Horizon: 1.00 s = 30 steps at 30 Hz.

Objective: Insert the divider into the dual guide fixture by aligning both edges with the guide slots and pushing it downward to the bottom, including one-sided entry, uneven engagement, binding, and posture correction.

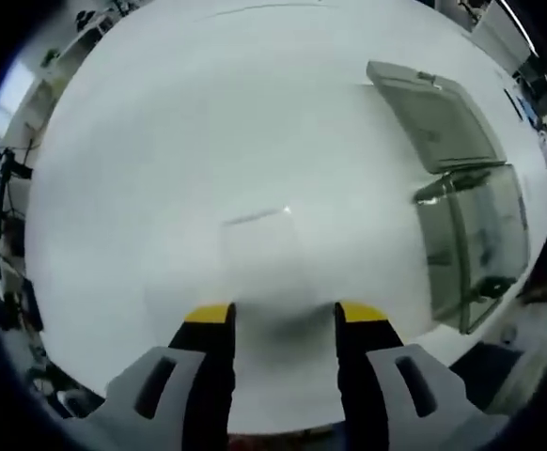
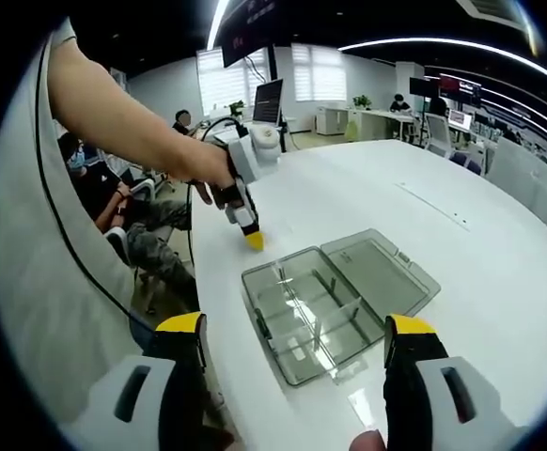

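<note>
A clear, flat divider lies on the white table, faint against it, just beyond my left gripper, whose jaws stand open on either side of its near edge. The clear guide fixture box sits to the right with its hinged lid folded open. In the right gripper view the same box holds thin upright partitions, with the lid beside it. My right gripper hovers open above the box with nothing between its jaws. The left gripper, held in a hand, points down at the table behind the box.
The table edge runs close along the box's left side. A person's arm reaches across from the left. Seated people and office desks with monitors fill the background. Bare tabletop stretches to the right.
</note>
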{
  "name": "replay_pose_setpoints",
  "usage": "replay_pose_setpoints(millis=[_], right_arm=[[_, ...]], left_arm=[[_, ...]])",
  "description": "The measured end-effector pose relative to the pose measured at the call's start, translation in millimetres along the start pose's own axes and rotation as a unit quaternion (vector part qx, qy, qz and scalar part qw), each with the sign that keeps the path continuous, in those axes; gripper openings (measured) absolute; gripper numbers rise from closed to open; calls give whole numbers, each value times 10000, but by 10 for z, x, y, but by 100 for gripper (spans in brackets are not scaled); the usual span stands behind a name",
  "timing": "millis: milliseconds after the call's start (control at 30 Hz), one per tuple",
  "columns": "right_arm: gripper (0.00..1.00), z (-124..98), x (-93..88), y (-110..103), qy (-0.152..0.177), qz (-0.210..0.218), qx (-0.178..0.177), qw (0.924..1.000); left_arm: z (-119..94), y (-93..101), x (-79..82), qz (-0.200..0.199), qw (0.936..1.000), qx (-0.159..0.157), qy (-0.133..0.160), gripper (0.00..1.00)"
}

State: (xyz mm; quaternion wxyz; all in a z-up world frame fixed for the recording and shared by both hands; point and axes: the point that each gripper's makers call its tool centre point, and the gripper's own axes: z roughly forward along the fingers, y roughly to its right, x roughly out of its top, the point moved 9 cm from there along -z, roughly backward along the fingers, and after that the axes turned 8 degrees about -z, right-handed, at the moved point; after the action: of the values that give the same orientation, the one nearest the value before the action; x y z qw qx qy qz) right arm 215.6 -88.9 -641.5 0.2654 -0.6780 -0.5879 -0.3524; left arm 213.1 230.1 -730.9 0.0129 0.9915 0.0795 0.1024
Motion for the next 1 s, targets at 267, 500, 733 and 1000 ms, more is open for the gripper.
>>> replay_pose_setpoints(millis=[267, 500, 733, 1000], right_arm=[[76, 5, 8, 5, 50, 27, 2, 10000], [76, 6, 8, 15, 62, 34, -9, 10000], [75, 7, 7, 27, 65, 44, -18, 10000], [75, -15, -6, 30, 47, 51, -35, 10000]], left_arm=[[20, 6, 33, -306, 9994, 111, -93, 37], [46, 26, 67, -460, 9982, 303, -232, 37], [7, 47, 51, -528, 9976, 321, -321, 35], [-2, 41, 54, -610, 9969, 344, -351, 31]])
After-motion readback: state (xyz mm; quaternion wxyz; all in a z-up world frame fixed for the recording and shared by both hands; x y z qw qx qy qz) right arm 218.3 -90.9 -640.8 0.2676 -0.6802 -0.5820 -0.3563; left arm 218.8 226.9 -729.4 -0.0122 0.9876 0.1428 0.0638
